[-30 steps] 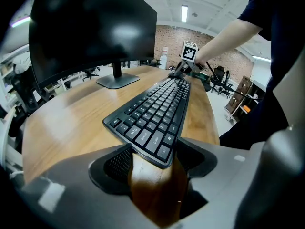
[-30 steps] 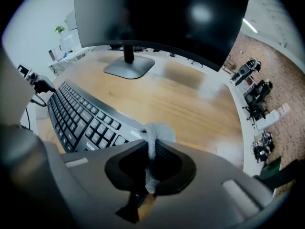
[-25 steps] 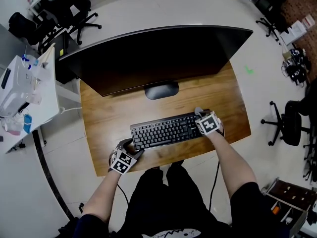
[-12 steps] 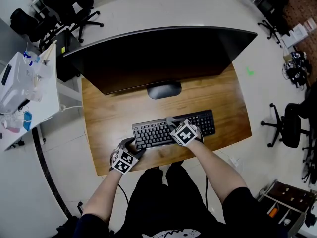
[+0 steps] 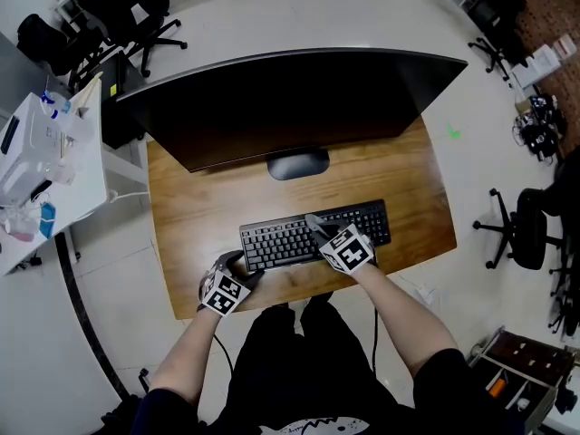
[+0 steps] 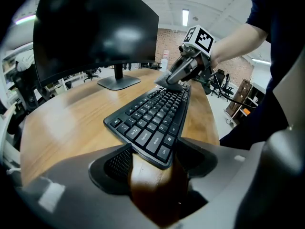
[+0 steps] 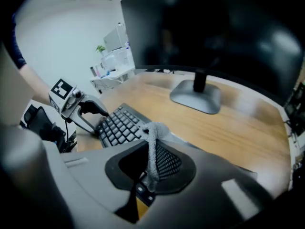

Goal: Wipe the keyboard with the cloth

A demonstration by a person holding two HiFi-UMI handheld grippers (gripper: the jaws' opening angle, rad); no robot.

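Sweeping in from the right end of the keys, the right gripper is now sitting over the middle of the long black plastic keyboard, low in the centre of the head view. The left gripper is staying put at the board's lower-left corner.

The right jaws are pinching a small grey knitted cloth, whose free tuft is standing up past the tips and pointing at the keys. The left jaws are closing on the keyboard's near end, which is filling the gap between them, and so are pinning it to the brown wooden desk below the wide black curved monitor.

To wipe well from here, the cloth probably wants to be dragging flat along each key row, not just dabbing with its tip. Light, even pressure is likely enough, since a heavy push could be shoving the board sideways against the brace. The left half looks yet to be covered, and the two grippers are drawing close, so slowing near that corner seems wise.
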